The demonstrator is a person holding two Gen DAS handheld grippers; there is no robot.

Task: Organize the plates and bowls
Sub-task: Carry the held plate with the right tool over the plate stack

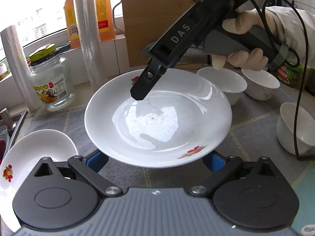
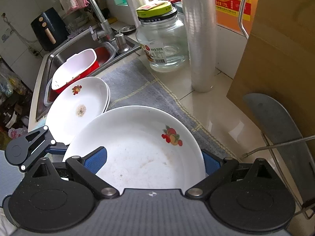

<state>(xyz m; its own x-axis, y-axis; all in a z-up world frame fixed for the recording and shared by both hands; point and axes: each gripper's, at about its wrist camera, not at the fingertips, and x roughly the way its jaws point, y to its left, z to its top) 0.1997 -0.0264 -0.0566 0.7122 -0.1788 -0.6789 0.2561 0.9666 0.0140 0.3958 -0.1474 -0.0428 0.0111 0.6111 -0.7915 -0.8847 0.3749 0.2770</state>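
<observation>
Holding the plate point(image 1: 157, 118) at its far rim, the right gripper point(image 1: 141, 90) is clamped; the left gripper point(image 1: 155, 160) gapes wide beneath the near rim. Stack point(image 2: 78, 106) lies sinkward of the plate.

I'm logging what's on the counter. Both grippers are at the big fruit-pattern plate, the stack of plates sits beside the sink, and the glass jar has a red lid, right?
Not quite: the glass jar has a yellow-green lid, as the right wrist view shows. The rest holds: the left gripper and right gripper are at the big plate, and the stack of plates sits beside the sink.
</observation>
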